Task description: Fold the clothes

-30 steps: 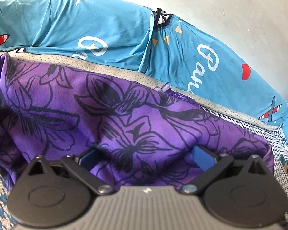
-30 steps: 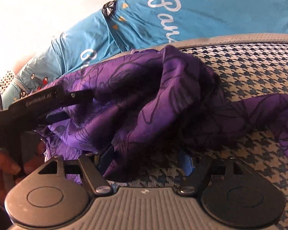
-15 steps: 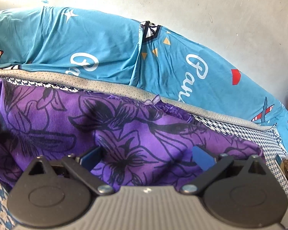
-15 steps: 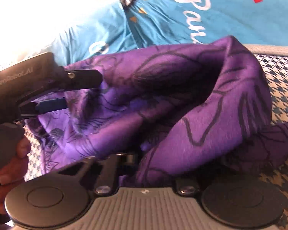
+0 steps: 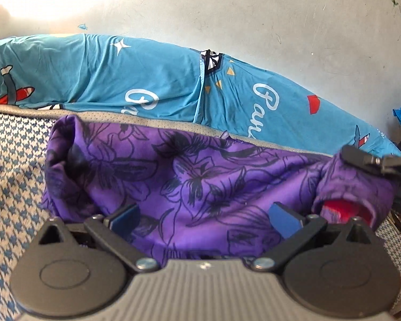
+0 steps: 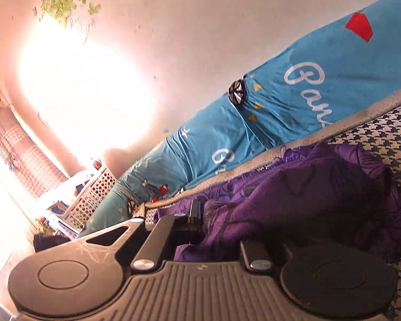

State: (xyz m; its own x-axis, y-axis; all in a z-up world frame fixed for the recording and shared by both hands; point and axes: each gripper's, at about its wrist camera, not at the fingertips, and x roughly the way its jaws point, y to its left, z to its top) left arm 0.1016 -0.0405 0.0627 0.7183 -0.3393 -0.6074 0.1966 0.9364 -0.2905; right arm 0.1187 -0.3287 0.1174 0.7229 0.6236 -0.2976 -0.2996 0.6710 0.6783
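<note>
Right gripper (image 6: 200,230): jaws closed on a fold of the purple floral garment (image 5: 200,176). Left gripper (image 5: 204,215): blue pads (image 5: 125,215) set wide, cloth bunched between them — grip undetermined. Garment lies on the houndstooth mattress (image 5: 10,187), near the blue pillows (image 5: 152,80).

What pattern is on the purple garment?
Black outlined flowers on the purple garment, clearest in the left wrist view.

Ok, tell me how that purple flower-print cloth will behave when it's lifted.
The purple flower-print cloth looks floppy: it bunches and sags between grips. Probably light, since it drapes in thin folds. The right gripper, shut on it, should hold, though thin fabric may slip.
</note>
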